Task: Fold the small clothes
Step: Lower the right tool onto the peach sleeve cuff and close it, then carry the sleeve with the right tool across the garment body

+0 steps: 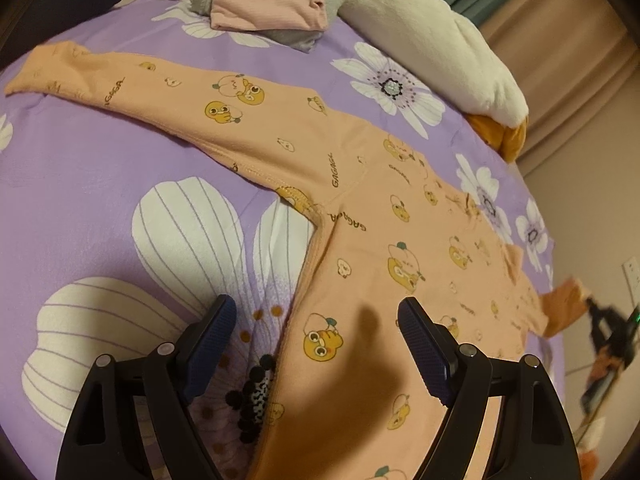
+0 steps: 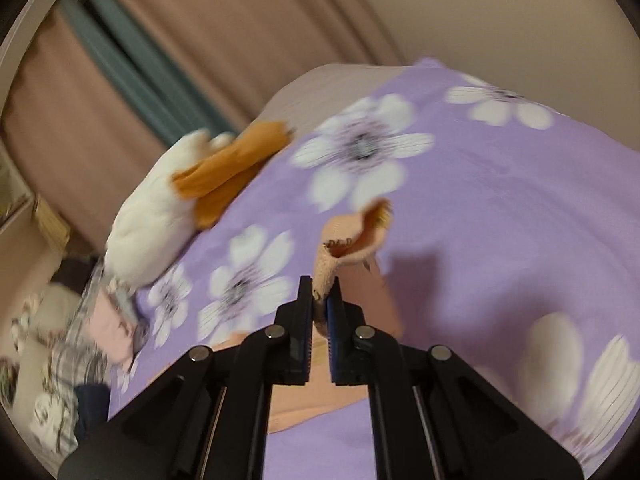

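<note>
One peach shirt [image 1: 360,208] on one floral bedspread [image 1: 120,160], left gripper [image 1: 316,344] spread wide, right gripper [image 2: 319,300] pinching its sleeve cuff [image 2: 352,236].

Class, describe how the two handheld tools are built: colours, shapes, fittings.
Each tool, left tool and right tool, has a black angular frame with triangular cut-outs, round silver pins at the joints, and two fingers faced with dark blue ribbed pads. No cables or sleeves show.

A purple flowered bed [image 1: 100,152] carries the spread peach shirt [image 1: 360,208], folded pink cloth [image 1: 268,0] and a white plush [image 1: 432,44].
</note>
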`<action>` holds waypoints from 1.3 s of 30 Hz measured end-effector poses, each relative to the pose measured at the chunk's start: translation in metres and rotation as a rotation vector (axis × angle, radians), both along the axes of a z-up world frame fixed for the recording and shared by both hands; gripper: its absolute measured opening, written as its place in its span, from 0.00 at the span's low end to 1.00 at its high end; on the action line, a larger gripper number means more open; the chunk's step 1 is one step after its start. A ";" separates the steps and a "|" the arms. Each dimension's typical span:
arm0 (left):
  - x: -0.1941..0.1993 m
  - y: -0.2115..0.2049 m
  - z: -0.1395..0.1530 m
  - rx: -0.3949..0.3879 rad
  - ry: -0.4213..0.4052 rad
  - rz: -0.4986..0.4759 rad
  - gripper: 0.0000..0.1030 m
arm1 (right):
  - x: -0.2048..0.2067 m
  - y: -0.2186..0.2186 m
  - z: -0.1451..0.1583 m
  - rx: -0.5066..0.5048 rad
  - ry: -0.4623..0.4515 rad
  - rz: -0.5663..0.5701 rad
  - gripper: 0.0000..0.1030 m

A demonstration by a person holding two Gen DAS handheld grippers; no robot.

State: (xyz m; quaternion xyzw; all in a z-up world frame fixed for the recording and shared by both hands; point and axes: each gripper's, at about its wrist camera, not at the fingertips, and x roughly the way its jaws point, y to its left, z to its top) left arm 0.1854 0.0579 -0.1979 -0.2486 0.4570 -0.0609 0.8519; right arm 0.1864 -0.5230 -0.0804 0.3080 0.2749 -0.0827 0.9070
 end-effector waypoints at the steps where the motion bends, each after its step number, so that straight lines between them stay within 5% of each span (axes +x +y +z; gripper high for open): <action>1: -0.001 -0.001 0.000 0.009 0.001 -0.005 0.80 | 0.009 0.016 0.005 -0.015 0.005 0.020 0.06; 8: 0.002 -0.001 -0.001 0.029 -0.012 -0.025 0.80 | 0.062 0.150 0.005 -0.033 0.074 0.248 0.06; 17: 0.007 -0.011 0.001 0.099 -0.005 -0.008 0.80 | 0.093 0.298 -0.046 -0.062 0.229 0.449 0.06; 30: 0.007 0.025 -0.003 -0.181 0.054 0.055 0.80 | 0.115 0.404 -0.076 -0.162 0.308 0.576 0.06; 37: 0.007 0.014 -0.001 -0.093 0.028 0.036 0.80 | 0.116 0.436 -0.112 -0.246 0.387 0.640 0.11; 39: 0.009 0.014 -0.001 -0.098 0.026 0.037 0.81 | 0.117 0.428 -0.117 -0.174 0.377 0.642 0.29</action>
